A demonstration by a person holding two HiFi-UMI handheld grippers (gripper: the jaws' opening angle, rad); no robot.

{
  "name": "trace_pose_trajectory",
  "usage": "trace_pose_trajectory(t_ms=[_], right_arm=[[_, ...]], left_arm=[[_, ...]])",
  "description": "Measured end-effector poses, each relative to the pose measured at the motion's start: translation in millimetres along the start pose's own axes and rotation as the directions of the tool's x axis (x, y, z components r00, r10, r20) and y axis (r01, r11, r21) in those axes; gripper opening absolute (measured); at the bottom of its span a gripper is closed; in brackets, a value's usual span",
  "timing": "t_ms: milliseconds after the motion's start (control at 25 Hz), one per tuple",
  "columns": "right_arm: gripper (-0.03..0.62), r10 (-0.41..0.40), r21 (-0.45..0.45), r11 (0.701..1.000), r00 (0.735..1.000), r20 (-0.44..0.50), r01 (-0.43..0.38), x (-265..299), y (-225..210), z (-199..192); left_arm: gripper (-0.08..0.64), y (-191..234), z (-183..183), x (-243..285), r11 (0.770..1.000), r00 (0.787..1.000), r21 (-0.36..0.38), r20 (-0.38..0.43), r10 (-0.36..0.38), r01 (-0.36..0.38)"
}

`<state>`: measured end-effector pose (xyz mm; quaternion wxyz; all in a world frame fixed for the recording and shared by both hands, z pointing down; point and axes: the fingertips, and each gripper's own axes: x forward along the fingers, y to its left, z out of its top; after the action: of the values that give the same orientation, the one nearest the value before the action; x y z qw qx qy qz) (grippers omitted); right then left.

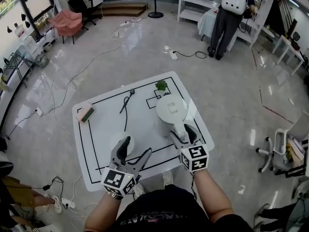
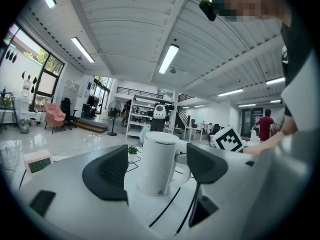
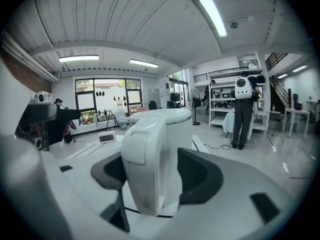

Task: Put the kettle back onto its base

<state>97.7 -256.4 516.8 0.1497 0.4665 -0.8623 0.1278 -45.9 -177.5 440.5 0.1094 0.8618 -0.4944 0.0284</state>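
Head view shows the white desk (image 1: 104, 129) with open floor on all sides. The kettle (image 1: 171, 109) seems to stand on the desk at 2 o'clock from the middle, close to the right edge. A round white base (image 1: 117, 140) lies at 7 o'clock, partly under the left gripper (image 1: 138, 145). Between kettle and base the desk surface is free. A black cable (image 1: 126, 103) lies at 11 o'clock, a small green plant (image 1: 161, 85) at 1 o'clock near the far edge, and a small clock (image 1: 87, 113) at 9 o'clock near the left edge. The left gripper has its jaws wide apart and holds nothing. The right gripper (image 1: 183, 133) is clamped on the kettle's handle (image 3: 145, 169).
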Motion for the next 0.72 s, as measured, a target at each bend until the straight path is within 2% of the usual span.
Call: trace_pose_trajectory(t_ms=[80,200,400,440,720], right_arm=[[0.268,0.026,-0.012,1.000,1.000,-0.011,-0.026,1.4,2.4,-0.5],[0.204,0.046,-0.032,0.998,0.999,-0.018,-0.047,1.0,5.1,1.0],[0.165,0.035,-0.033,0.999,0.999,-0.014,-0.035,-4.7,-4.8,0.6],[0.131,0.032,-0.037,0.999,0.999,-0.013,-0.033,-6.0,-7.3,0.2],[0.127,0.057,-0.057,0.997,0.998,-0.020,-0.058,-5.6,-9.2,0.1]], left_arm=[[0.354,1.0,0.4,0.4,1.000,1.000,-0.002,0.002,0.009,-0.009],[0.354,1.0,1.0,0.9,1.000,1.000,-0.005,0.004,0.020,-0.020],[0.354,-1.7,-0.5,0.9,0.999,0.999,-0.019,0.008,0.035,-0.034],[0.354,-2.0,-0.8,1.0,0.999,0.999,-0.022,0.009,0.036,-0.036],[0.354,-2.0,-1.4,1.8,0.998,0.999,-0.033,0.016,0.048,-0.048]])
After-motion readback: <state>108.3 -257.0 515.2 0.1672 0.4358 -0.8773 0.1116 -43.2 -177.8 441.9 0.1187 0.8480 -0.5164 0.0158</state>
